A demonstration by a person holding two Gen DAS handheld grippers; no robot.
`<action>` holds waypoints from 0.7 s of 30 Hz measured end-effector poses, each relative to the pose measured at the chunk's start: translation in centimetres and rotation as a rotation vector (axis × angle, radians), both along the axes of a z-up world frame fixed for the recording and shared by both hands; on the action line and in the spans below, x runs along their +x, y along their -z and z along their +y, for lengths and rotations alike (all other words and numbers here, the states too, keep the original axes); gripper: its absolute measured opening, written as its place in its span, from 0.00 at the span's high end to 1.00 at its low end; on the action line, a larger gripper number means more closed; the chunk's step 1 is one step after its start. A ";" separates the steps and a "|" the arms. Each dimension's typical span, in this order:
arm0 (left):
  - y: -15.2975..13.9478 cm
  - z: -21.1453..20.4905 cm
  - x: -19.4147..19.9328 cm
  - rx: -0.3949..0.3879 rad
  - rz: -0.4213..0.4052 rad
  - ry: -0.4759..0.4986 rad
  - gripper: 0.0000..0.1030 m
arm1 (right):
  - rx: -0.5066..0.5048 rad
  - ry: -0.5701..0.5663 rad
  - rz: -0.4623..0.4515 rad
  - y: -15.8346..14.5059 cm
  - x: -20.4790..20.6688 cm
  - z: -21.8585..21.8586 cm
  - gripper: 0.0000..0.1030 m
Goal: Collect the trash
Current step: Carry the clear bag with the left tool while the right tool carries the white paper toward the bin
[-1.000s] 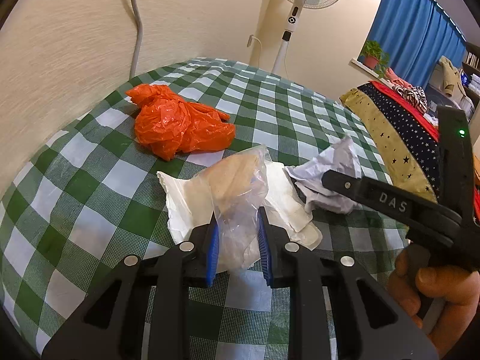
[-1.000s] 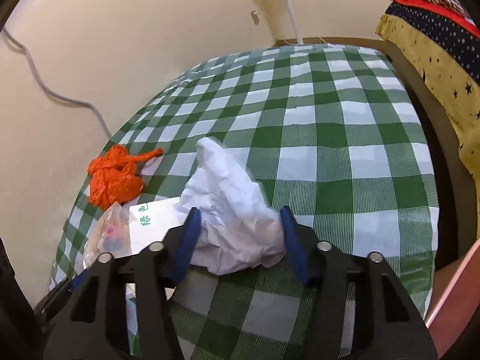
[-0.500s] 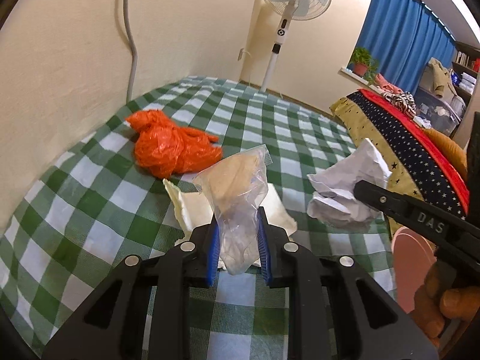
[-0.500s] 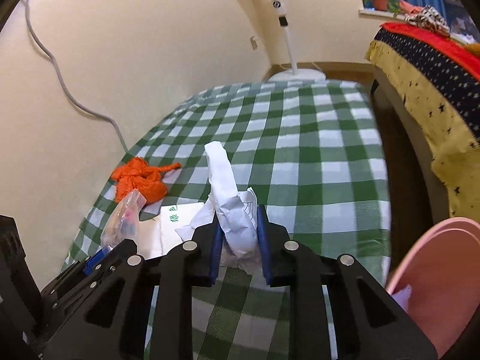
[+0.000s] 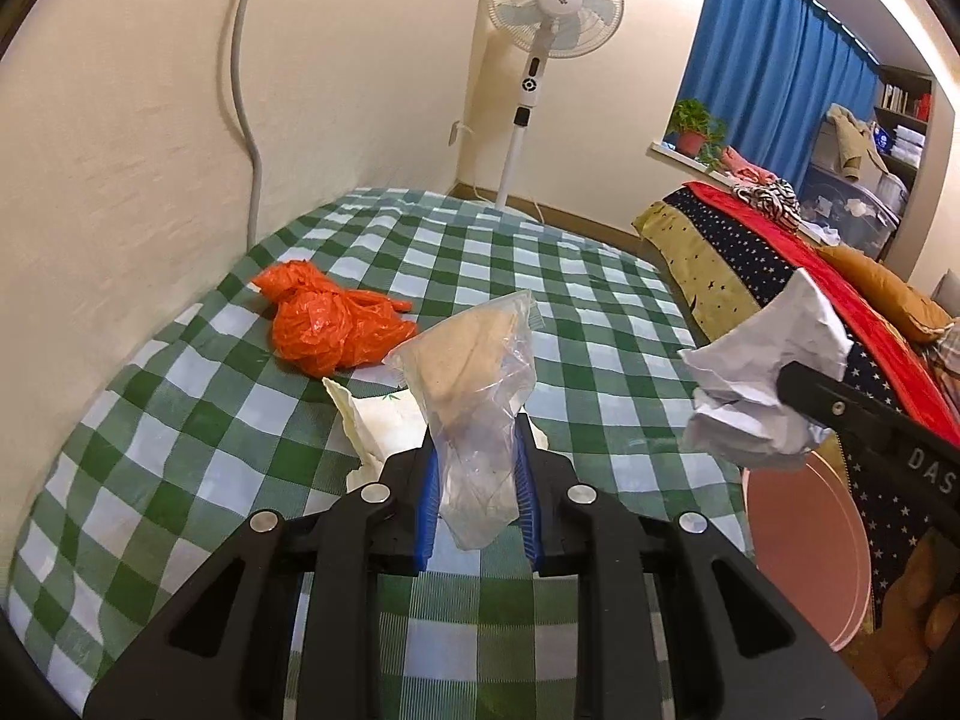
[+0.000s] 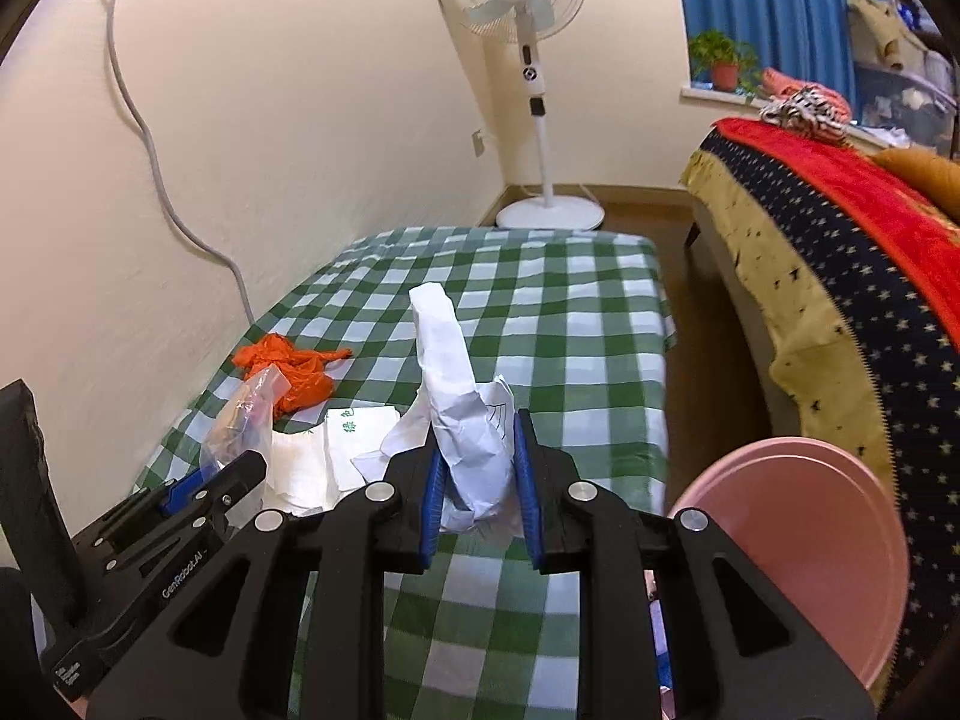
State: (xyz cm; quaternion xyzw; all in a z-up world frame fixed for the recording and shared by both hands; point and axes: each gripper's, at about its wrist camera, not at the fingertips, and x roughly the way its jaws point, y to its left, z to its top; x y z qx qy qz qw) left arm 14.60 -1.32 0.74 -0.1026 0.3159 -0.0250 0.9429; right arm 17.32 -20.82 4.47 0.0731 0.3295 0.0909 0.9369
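My left gripper (image 5: pixel 474 501) is shut on a clear plastic bag (image 5: pixel 477 396) with something tan inside, held up above the checked table (image 5: pixel 180 450). My right gripper (image 6: pixel 477 483) is shut on crumpled white paper (image 6: pixel 465 408), also lifted off the cloth. That paper (image 5: pixel 759 378) shows at the right of the left wrist view, over a pink bin (image 5: pixel 804 546). An orange plastic bag (image 5: pixel 327 324) and a flat white wrapper (image 5: pixel 375 420) lie on the cloth. The clear bag (image 6: pixel 246 414) and the pink bin (image 6: pixel 810 540) also show in the right wrist view.
A cream wall with a grey cable (image 5: pixel 246 90) runs along the table's left side. A standing fan (image 5: pixel 555 6) is at the far end. A bed with a starred cover (image 6: pixel 840 300) lies to the right, across a strip of wooden floor (image 6: pixel 702 390).
The right gripper's jaws closed on the white paper and lifted it off the table toward the right. The left gripper rose with the clear bag. The pink bin came into view.
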 end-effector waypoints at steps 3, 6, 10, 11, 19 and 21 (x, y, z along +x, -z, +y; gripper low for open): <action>-0.5 -0.1 -0.8 0.009 -0.008 0.008 0.79 | -0.008 0.019 -0.007 -0.6 -1.3 -0.5 0.79; -0.9 -0.4 -1.6 0.013 -0.018 0.018 0.79 | -0.012 0.037 -0.013 -1.0 -2.4 -1.0 0.79; -1.1 -0.8 -2.3 0.018 -0.029 0.036 0.79 | -0.017 0.065 -0.022 -1.8 -3.7 -1.8 0.79; -1.2 -1.0 -2.4 0.018 -0.032 0.039 0.79 | -0.018 0.072 -0.024 -1.9 -4.0 -2.1 0.79; -1.7 -2.3 -3.8 0.021 -0.049 0.070 0.79 | -0.027 0.132 -0.044 -2.6 -6.6 -4.0 0.79; -1.8 -2.8 -4.1 0.021 -0.055 0.084 0.79 | -0.030 0.144 -0.050 -2.6 -7.2 -4.3 0.79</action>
